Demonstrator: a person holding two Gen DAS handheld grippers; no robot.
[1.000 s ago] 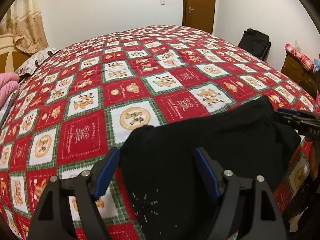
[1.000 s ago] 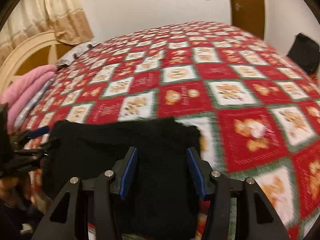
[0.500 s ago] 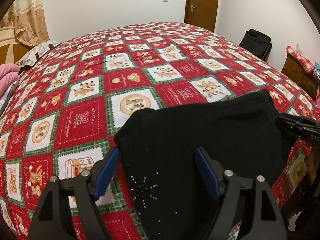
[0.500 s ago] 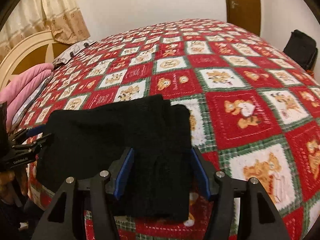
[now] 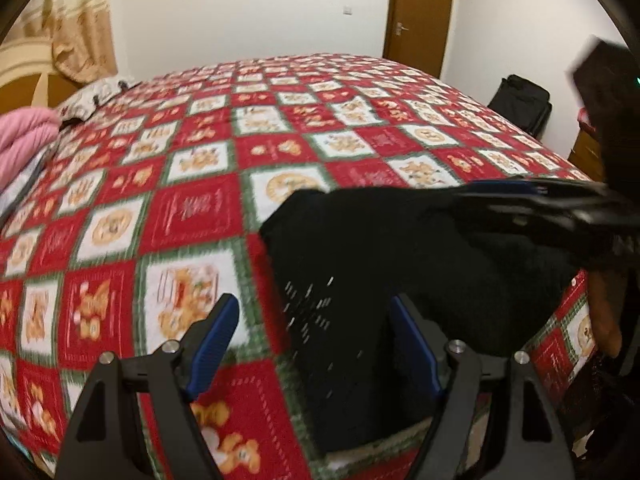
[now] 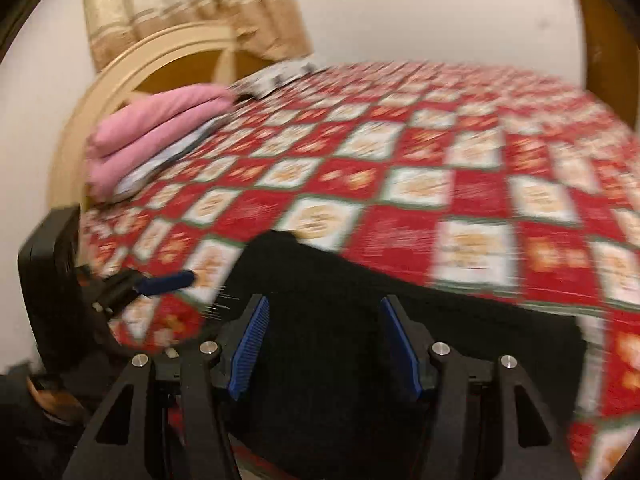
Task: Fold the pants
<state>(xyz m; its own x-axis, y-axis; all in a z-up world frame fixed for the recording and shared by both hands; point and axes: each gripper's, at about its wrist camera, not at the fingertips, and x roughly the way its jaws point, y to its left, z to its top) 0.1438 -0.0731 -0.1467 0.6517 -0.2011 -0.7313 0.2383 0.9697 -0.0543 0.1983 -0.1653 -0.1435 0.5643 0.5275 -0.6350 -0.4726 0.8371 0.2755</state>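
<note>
The black pants (image 5: 400, 248) lie folded in a flat block near the front edge of the bed, on the red, white and green patchwork bedspread (image 5: 200, 212). My left gripper (image 5: 316, 340) hovers over their left edge, one finger above the spread and one above the cloth; its jaws are opening and press on nothing. In the right wrist view, my right gripper (image 6: 324, 344) hangs over the pants (image 6: 360, 292), jaws opening, pads clear of the fabric. Each gripper shows side-on in the other's view: the right gripper (image 5: 540, 196) and the left gripper (image 6: 160, 284).
Pink pillows (image 6: 160, 120) are stacked by the curved headboard (image 6: 132, 68) at the left, under a beige curtain (image 6: 192, 4). A brown door (image 5: 420, 12) and a black bag (image 5: 520, 100) stand past the bed's far right. The bedspread (image 6: 480, 200) stretches far back.
The right gripper swung left across the pants toward the headboard side, blurring its view, and now reaches over them in the left wrist view. The left gripper shifted slightly left. The pants stayed flat.
</note>
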